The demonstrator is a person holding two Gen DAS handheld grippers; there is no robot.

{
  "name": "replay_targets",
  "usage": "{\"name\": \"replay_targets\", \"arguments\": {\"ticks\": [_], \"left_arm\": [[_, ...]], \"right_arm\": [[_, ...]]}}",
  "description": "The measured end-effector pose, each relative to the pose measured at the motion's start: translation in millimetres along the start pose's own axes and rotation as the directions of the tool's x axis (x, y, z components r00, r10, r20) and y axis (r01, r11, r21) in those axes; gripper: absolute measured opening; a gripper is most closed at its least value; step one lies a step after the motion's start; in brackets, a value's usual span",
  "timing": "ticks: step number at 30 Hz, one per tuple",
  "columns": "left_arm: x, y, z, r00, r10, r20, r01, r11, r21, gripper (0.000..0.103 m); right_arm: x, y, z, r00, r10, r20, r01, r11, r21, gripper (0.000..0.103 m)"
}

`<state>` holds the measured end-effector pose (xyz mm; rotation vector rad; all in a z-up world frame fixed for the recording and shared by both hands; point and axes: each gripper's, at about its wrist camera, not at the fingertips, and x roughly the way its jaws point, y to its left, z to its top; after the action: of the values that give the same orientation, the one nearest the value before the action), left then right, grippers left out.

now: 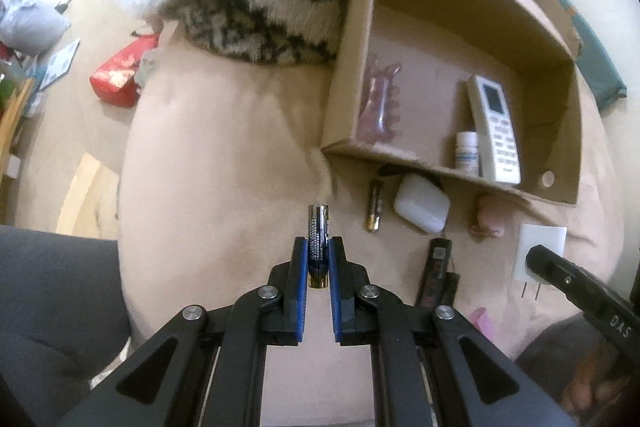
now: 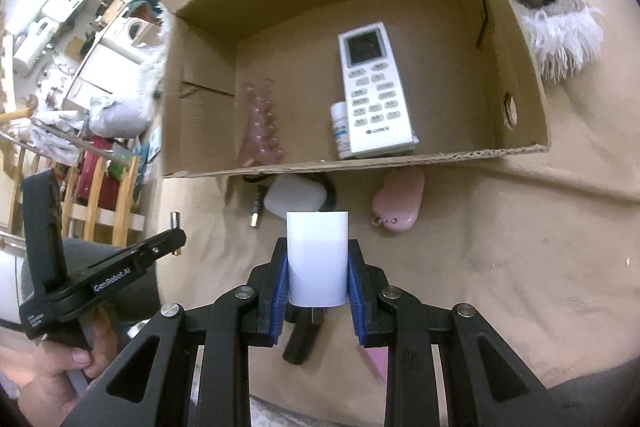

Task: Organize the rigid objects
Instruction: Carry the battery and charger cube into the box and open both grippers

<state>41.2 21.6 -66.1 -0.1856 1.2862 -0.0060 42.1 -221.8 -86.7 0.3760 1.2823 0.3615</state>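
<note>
The left gripper (image 1: pixel 319 251) pinches a battery (image 1: pixel 318 241) in its jaws. The right gripper (image 2: pixel 318 273) pinches a white plug (image 2: pixel 318 259), both likely headed for the box (image 2: pixel 400 157)

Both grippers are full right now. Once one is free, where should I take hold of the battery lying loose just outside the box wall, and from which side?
Grip the loose battery across its middle, coming from above. It lies flat on the beige cover, its length pointing toward the cardboard box. Set the jaws across its narrow width; the white case sits close beside it, so that finger probably has little room.
</note>
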Motion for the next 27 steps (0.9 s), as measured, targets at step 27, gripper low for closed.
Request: {"name": "replay_targets", "arguments": {"ticks": [27], "left_arm": [[-3.6, -79.1, 100.0, 0.990, 0.023, 0.138, -0.052, 0.977, 0.206, 0.009]], "right_arm": [[-37.8, -14.8, 80.0, 0.936, -0.191, 0.295, 0.207, 0.978, -0.024, 0.028]]}}
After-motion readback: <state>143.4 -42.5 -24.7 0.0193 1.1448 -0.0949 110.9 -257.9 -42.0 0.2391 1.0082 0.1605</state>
